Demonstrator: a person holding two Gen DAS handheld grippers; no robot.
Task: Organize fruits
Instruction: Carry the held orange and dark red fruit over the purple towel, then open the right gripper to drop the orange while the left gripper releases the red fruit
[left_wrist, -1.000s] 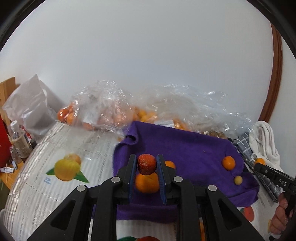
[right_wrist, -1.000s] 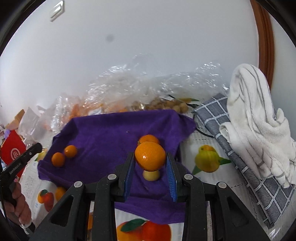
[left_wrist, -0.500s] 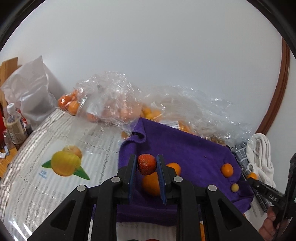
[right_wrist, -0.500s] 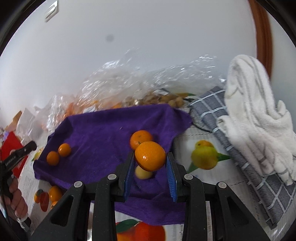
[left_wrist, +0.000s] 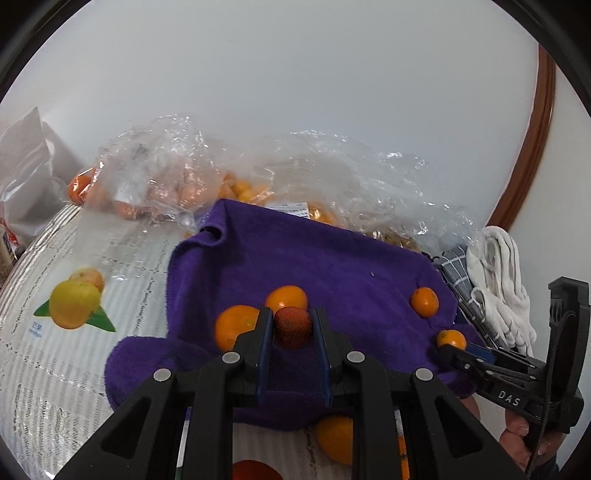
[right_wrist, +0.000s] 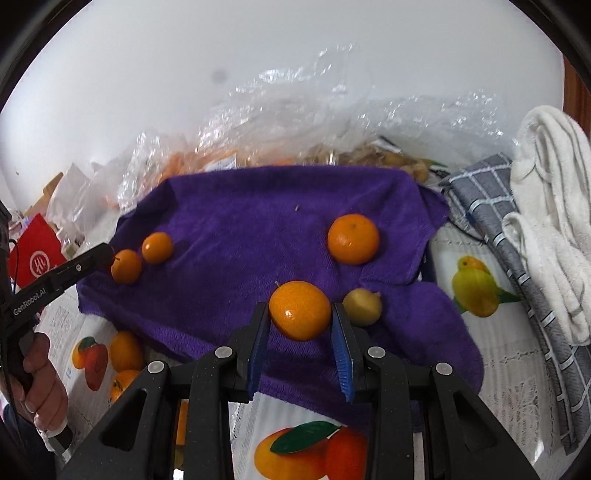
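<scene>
A purple towel lies spread on the fruit-print tablecloth. My left gripper is shut on a dark red round fruit, low over the towel's near part, just right of two oranges. My right gripper is shut on an orange above the towel's front, with a small yellow fruit just to its right and a larger orange farther back. Two small oranges lie at the towel's left end beside the left gripper's tip.
Crumpled clear plastic bags of fruit line the wall behind the towel. A white towel on a grey checked cloth lies at the right. Loose oranges rest on the tablecloth in front. A red box stands far left.
Both grippers have sunk closer to the towel, each still holding its fruit. The right one has shifted left, so the yellow fruit now lies beside its orange instead of under it.
</scene>
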